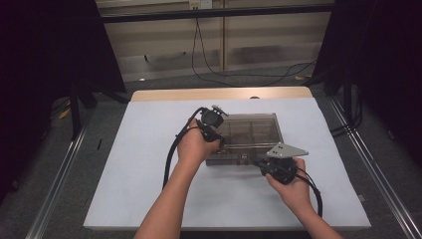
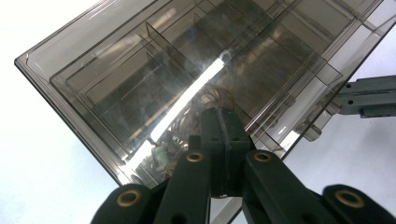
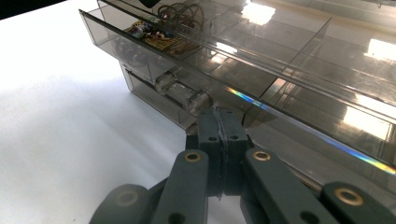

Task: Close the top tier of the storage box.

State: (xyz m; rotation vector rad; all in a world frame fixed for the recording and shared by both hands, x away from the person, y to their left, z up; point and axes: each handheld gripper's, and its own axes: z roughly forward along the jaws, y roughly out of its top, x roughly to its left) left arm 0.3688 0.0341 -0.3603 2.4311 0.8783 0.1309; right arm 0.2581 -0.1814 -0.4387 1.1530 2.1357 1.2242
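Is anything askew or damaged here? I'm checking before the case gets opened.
Nothing stands out. The smoky case lies flat on the white table, lid down, with no crack I can see. Parts sit inside one compartment; nothing has spilled.

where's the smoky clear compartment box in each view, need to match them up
High view: the compartment box lies mid-table, between the two hands.
Left gripper view: it spans the upper frame, tilted, just beyond the shut left claw.
Right gripper view: it runs across the top and right, ahead of the shut right claw.
Shared landmark: the small circuit board in a corner compartment, also visible in the left gripper view.
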